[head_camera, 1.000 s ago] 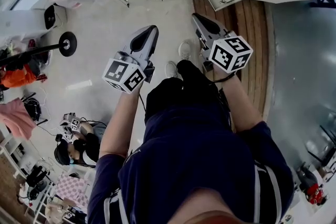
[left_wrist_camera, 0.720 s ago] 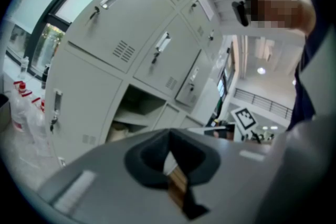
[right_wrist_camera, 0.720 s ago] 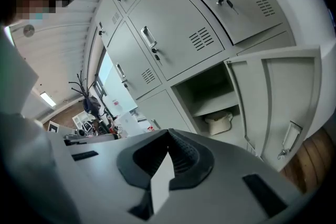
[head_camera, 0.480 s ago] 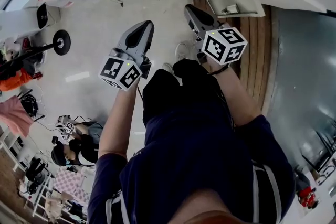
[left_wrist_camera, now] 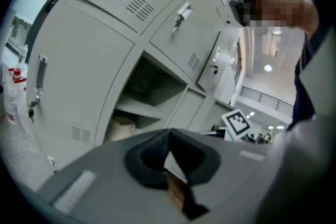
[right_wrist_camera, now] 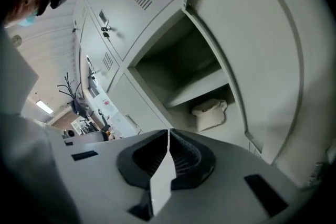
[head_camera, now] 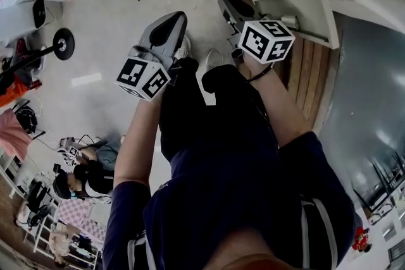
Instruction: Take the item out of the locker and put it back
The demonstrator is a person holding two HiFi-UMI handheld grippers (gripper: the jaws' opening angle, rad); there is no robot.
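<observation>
both claws are pressed together and empty: the left claw [left_wrist_camera: 169,134] and the right claw [right_wrist_camera: 168,135] point toward the open locker [right_wrist_camera: 176,60]. deeper in, under its shelf [right_wrist_camera: 195,89], lies what looks like a pale soft pouch [right_wrist_camera: 210,113]. it isn't taken out yet, so both fetching and returning remain.

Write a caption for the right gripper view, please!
Shut right gripper faces an open locker with a pale bag under its shelf.
</observation>
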